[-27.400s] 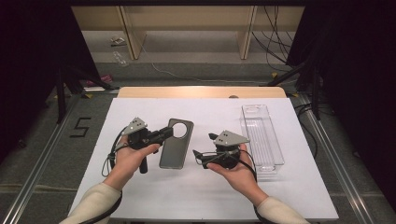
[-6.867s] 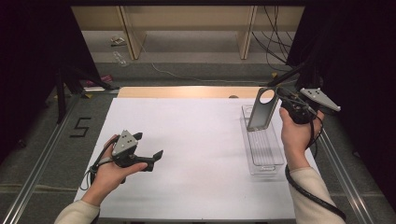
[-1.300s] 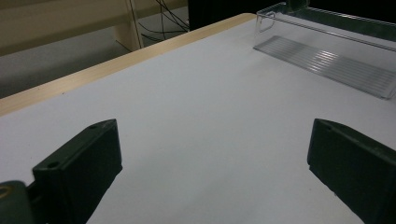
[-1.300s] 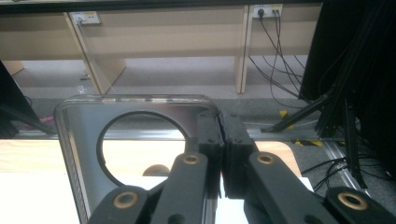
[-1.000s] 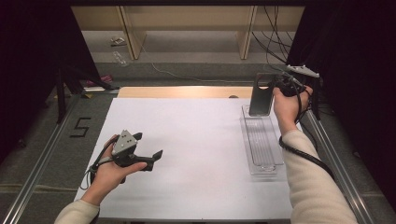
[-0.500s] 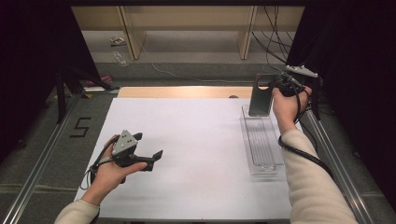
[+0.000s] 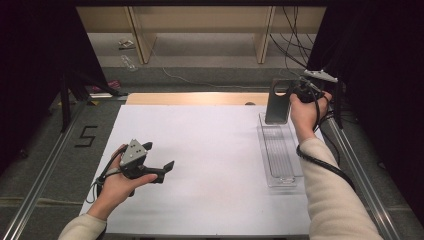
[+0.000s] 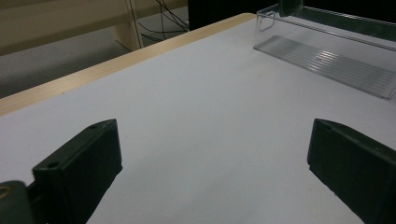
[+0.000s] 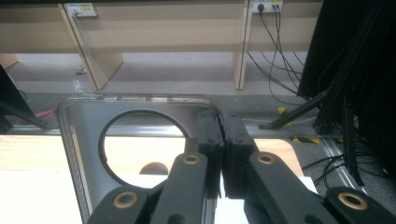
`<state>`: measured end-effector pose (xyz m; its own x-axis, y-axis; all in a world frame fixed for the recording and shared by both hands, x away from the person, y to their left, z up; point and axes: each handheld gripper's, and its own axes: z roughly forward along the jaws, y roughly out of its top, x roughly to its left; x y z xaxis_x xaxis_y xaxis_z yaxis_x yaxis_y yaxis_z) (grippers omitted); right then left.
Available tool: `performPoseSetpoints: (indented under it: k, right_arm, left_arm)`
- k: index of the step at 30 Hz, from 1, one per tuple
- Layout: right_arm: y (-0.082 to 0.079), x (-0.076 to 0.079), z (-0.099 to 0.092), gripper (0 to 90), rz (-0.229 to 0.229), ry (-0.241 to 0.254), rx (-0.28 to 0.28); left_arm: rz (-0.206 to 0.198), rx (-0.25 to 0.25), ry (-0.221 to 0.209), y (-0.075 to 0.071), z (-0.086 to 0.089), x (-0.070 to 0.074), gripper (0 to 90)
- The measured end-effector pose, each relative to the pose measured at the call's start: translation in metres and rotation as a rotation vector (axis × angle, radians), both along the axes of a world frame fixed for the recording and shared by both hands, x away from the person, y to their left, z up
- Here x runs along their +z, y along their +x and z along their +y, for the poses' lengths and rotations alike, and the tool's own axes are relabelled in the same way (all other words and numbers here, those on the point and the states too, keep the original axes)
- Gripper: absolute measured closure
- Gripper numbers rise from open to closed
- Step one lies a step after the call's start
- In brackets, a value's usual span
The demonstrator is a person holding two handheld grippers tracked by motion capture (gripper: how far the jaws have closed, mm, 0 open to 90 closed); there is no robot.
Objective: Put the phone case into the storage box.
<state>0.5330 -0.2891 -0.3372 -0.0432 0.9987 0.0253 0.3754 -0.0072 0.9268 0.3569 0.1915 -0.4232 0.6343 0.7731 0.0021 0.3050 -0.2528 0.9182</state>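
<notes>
The right claw (image 7: pixel 296 93) is pressed together on the thin edge of a flat dark grey metal plate with rounded corners and a large round hole near its top (image 7: pixel 278 102). It holds the plate upright over the far end of the long clear plastic ribbed tray (image 7: pixel 280 155), which lies along the right side of the white-covered table (image 7: pixel 215 150). In the right gripper view the two black pads meet on the plate's rim just beside the round hole (image 9: pixel 140 140), so the hold is a narrow pinch near one top corner and not across the plate's middle.

That looks like the main risk. With so little surface between the pads and most of the plate hanging below and to one side, the plate could pivot or slide out, drop edge-first onto the tray and knock it out of line or off towards the table's right edge, which is near. From the high view I cannot tell whether the plate's lower edge already touches the tray or hangs just above it. If it comes down tilted, it may catch on the tray's end wall or miss the grooves and then fall flat on release.

The left claw (image 7: pixel 160 167) rests well apart on the left of the table, its jaws spread and holding nothing, too far off to steady the tray
</notes>
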Motion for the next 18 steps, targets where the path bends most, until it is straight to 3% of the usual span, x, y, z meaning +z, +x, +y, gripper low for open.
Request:
performPoseSetpoints:
  k: [18]
  right_arm:
    - [0.0031,-0.0012,0.0014,88.6,0.005,-0.002,-0.003]
  left_arm:
    - [0.0,-0.001,0.0,0.0001,-0.0002,-0.0002,2.5]
